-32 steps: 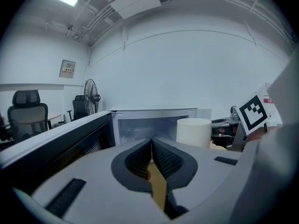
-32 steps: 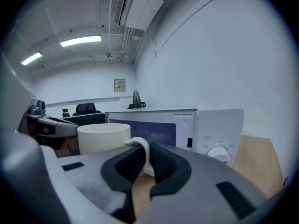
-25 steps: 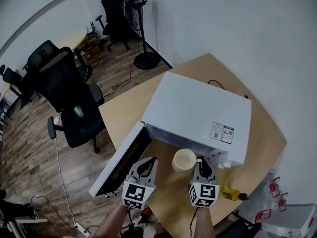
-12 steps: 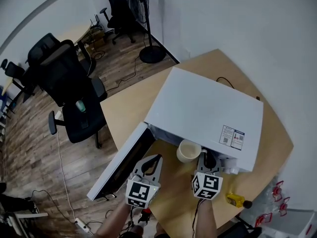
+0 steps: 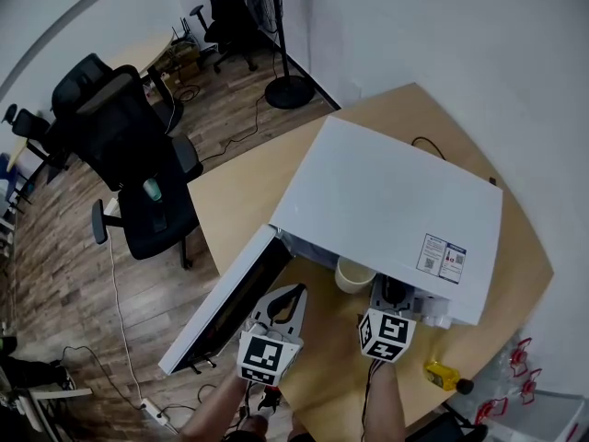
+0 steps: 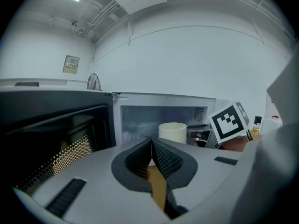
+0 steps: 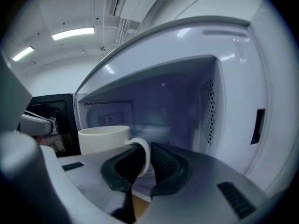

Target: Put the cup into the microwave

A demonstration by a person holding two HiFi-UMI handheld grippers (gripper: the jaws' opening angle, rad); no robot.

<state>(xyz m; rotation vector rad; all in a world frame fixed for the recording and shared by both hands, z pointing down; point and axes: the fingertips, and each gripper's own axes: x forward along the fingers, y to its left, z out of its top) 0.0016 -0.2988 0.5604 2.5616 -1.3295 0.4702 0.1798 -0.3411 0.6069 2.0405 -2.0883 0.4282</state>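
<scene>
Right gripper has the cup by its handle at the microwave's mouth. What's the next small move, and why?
Probably ease the right gripper forward and slightly down to set the cup deeper inside before letting go. Its jaws pinch the handle, the door stands open, and the cup is only at the front edge of the microwave, with bare cavity behind it.

Microwave (image 5: 386,201) (door open) on table (image 5: 232,201)

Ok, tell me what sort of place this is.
Most likely an office: black swivel chairs on a wood-look floor, a pedestal fan, and a microwave set on a pale wooden table.
</scene>
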